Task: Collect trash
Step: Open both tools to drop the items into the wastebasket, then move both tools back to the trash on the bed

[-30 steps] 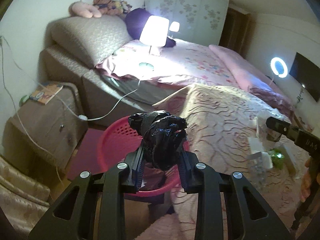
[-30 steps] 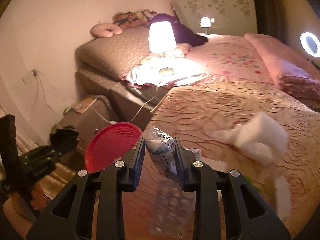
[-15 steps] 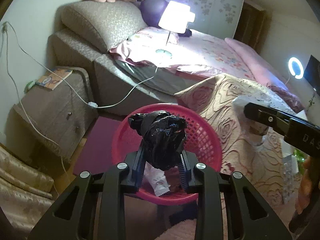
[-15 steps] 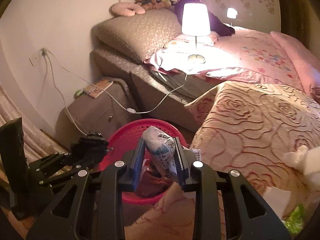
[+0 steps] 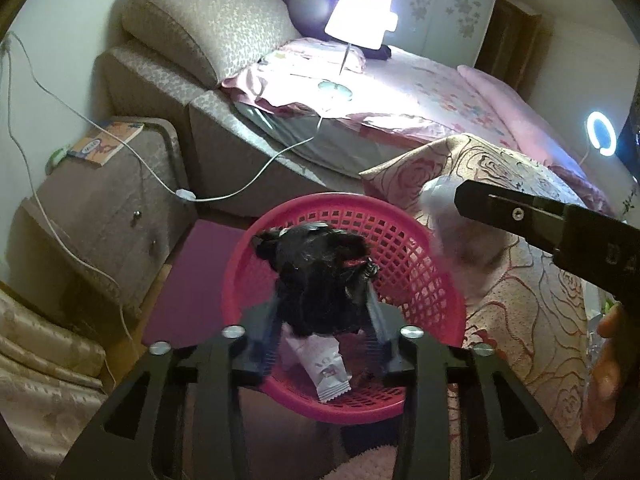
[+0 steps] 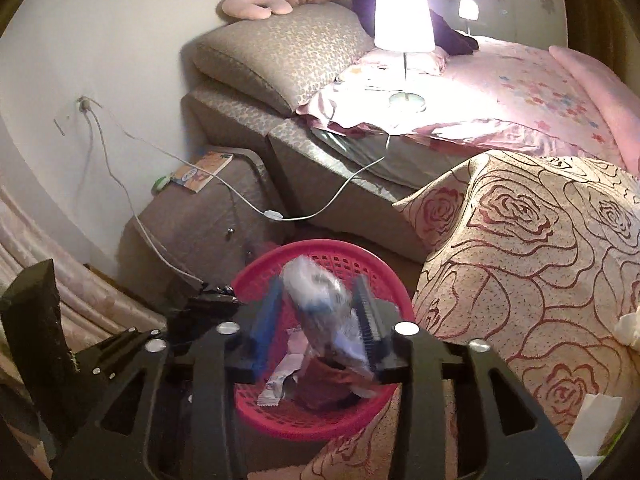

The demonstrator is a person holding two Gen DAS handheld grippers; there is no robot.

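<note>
A red mesh basket (image 5: 416, 264) (image 6: 384, 272) stands on the floor beside the bed. My left gripper (image 5: 322, 312) hangs over it, its jaws spread a little, with a crumpled black plastic bag (image 5: 320, 276) between them. My right gripper (image 6: 320, 320) is also over the basket, jaws apart, and a blurred clear plastic wrapper (image 6: 324, 312) sits loose between them. White snack wrappers (image 5: 324, 368) (image 6: 282, 376) lie inside the basket. The right gripper's body shows in the left wrist view (image 5: 560, 228).
A bed with a rose-patterned blanket (image 6: 540, 248) is at the right, with white tissue (image 6: 630, 328) and paper (image 6: 592, 420) on it. A lit lamp (image 6: 404, 20) stands on the bed; its cord (image 6: 280, 214) trails down. A bedside cabinet (image 5: 100, 200) is at the left.
Both grippers have moved left and down over the red basket. Both sets of jaws have widened, and the clear wrapper is blurred as it slips between the right fingers.
</note>
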